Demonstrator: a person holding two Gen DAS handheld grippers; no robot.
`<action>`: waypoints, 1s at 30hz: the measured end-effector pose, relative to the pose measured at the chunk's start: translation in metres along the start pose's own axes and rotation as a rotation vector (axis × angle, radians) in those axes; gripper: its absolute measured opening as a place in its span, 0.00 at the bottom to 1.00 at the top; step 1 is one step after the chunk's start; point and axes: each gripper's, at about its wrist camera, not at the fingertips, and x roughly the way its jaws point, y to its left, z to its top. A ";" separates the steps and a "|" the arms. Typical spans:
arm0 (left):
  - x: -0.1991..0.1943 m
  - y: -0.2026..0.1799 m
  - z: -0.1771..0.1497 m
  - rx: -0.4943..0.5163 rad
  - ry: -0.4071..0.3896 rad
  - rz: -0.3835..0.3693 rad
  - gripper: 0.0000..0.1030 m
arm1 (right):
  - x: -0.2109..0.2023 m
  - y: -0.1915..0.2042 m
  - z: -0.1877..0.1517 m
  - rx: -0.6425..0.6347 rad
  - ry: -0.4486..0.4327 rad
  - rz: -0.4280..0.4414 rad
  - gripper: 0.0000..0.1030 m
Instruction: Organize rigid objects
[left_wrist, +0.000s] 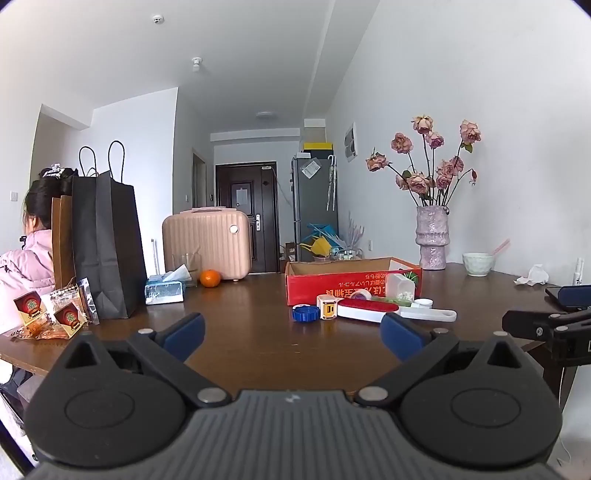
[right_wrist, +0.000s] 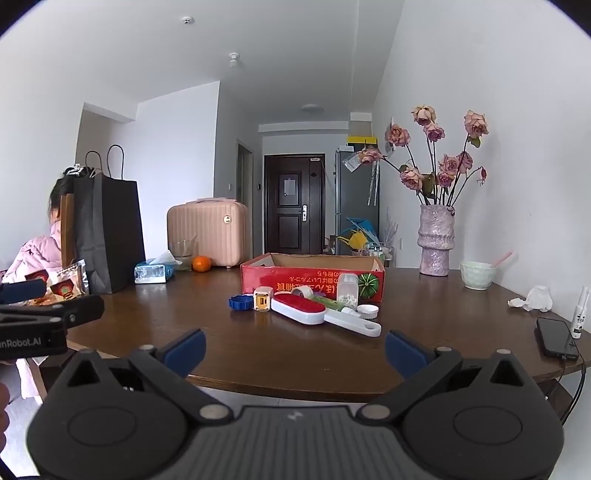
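my left claw (left_wrist: 291, 332) is spread wide with nothing between its blue pads (left_wrist: 184, 334), and my right claw (right_wrist: 295, 349) is spread just as wide and just as empty, both held low over the near edge of the brown table (left_wrist: 240, 325). ahead of both claws, well out of reach of the pads, sits the small pile to sort: a blue cap (left_wrist: 306, 314) at its left, a white and yellow cube (left_wrist: 327, 306) just beside it, then a red and white brush (left_wrist: 367, 309) lying flat with its white handle (left_wrist: 428, 315) pointing right. behind the brush i see a tape roll (left_wrist: 361, 294), a clear tub (left_wrist: 400, 288) standing upright and a small white lid (left_wrist: 423, 303). right behind the pile is the red box (left_wrist: 332, 286), open at the top, touching or nearly touching the tub. farther left of my claws stand a tissue pack (left_wrist: 164, 290), an orange (left_wrist: 210, 278), a pink case (left_wrist: 207, 242) and a black bag (left_wrist: 107, 243), with snack packets (left_wrist: 48, 314) at the table's left end and a person in a pink jacket (left_wrist: 26, 258) past them. to the far right are a vase of roses (left_wrist: 432, 236), a pale bowl (left_wrist: 478, 264), a crumpled tissue (left_wrist: 533, 277) and a phone (right_wrist: 556, 338).
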 end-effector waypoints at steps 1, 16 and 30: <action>0.000 0.000 0.000 0.000 0.000 0.001 1.00 | 0.000 0.000 0.000 0.003 0.001 0.000 1.00; -0.002 -0.002 0.000 0.008 -0.009 -0.001 1.00 | -0.001 0.002 0.001 0.003 0.000 0.005 1.00; -0.003 -0.001 -0.001 0.012 -0.010 -0.003 1.00 | 0.000 0.002 0.001 0.014 -0.003 0.006 1.00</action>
